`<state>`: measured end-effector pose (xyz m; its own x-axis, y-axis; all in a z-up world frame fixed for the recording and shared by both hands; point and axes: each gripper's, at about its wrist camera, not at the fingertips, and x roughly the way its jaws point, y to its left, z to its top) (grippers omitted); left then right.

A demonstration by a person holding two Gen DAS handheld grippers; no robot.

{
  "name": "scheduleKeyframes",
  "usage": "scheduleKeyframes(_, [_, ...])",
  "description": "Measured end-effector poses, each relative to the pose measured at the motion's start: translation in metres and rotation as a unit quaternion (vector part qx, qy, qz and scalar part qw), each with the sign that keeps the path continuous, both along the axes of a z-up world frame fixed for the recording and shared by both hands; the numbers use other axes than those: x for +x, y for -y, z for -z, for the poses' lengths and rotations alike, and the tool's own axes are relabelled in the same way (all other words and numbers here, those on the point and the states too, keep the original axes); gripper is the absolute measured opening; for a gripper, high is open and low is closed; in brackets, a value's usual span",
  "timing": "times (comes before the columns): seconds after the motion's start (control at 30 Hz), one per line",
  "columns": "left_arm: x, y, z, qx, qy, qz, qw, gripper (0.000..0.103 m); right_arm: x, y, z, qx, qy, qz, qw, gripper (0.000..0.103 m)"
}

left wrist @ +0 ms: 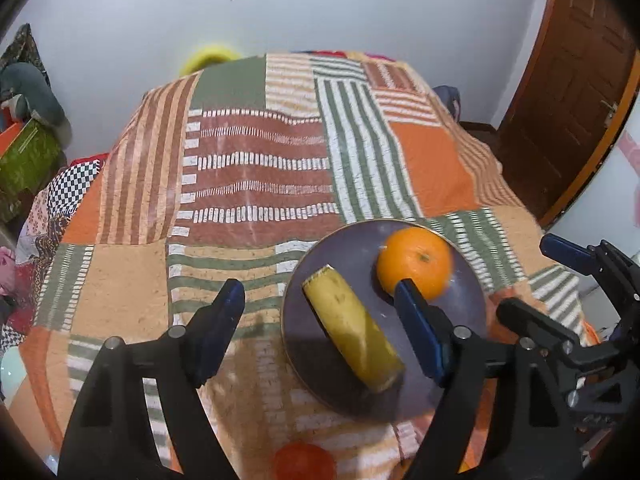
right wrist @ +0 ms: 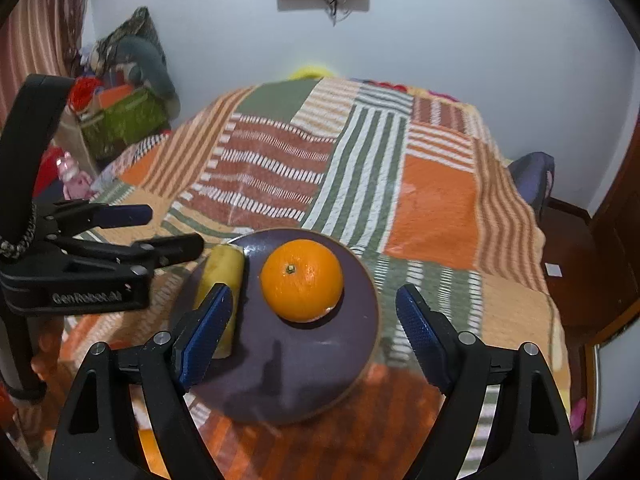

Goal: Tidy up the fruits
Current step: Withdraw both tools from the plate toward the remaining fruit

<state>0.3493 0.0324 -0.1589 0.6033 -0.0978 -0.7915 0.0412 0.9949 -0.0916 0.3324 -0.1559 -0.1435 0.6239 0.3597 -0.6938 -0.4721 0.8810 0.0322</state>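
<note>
Room: patchwork bed cover under a purple plate | plate holds orange at centre frame, banana left of it | left claw wide, empty | right claw wide, empty | advice: lift both claws clear without nudging the fruit; a red fruit waits at bottom edge.

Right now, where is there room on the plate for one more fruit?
The plate has a bare patch at its near edge, below the orange and right of the banana. The gap between banana and orange is narrow. Beyond the plate, the striped bedspread lies open towards the wall.
</note>
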Motion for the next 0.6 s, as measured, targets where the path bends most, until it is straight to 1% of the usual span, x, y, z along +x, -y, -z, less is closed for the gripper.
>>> scheduleKeyframes(0.1, [-0.018, 0.002, -0.012, -0.001, 0.01, 0.003, 0.9999, 0.077, -0.016, 0.01, -0.01, 0.009, 0.01, 0.008, 1.0, 0.082])
scheduleKeyframes(0.2, [-0.041, 0.005, -0.022, 0.004, 0.027, 0.001, 0.9996, 0.082, -0.035, 0.021, -0.018, 0.017, 0.017, 0.017, 1.0, 0.083])
scheduleKeyframes(0.4, [-0.09, 0.01, -0.041, 0.015, 0.067, -0.004, 0.9976, 0.087, -0.065, 0.031, -0.018, 0.013, 0.021, 0.026, 0.999, 0.085])
scheduleKeyframes(0.47, [-0.108, 0.01, -0.045, 0.01, 0.075, -0.001, 0.9971, 0.089, -0.078, 0.033, -0.015, 0.011, 0.018, 0.026, 0.999, 0.089])
scheduleKeyframes(0.53, [-0.121, 0.011, -0.047, 0.002, 0.075, 0.008, 0.9971, 0.089, -0.094, 0.033, -0.008, 0.01, 0.012, 0.022, 1.0, 0.097])
scheduleKeyframes(0.6, [-0.135, 0.011, -0.046, -0.002, 0.071, 0.021, 0.9973, 0.089, -0.105, 0.031, -0.002, 0.006, 0.007, 0.019, 1.0, 0.1])
